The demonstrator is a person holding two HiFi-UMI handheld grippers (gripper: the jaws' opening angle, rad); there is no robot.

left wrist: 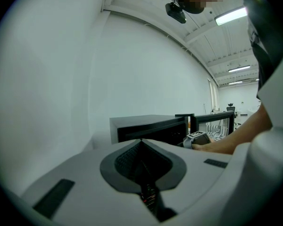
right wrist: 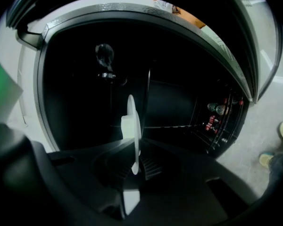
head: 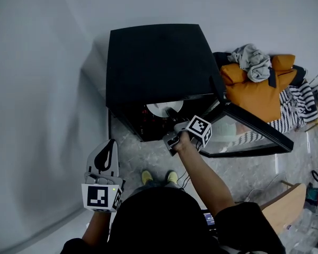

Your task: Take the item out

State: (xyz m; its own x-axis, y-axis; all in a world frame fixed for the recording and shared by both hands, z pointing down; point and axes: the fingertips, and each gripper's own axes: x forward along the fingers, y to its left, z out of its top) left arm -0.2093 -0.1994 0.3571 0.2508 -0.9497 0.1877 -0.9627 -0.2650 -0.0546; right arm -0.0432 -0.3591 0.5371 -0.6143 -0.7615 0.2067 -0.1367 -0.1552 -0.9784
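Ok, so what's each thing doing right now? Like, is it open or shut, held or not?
Black cabinet: open at the front, dark inside.
Glass door: swung wide open.
White plate: gripped by its rim, at the cabinet's opening.
Right gripper: shut on the white plate.
Left gripper: shut, holding nothing.
Clothes: crumpled in a heap beside the cabinet.

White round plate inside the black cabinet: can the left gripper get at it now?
Probably not. The left gripper hangs left of the black cabinet, jaws shut, and the right gripper, clamped on the white round plate, occupies the open front.
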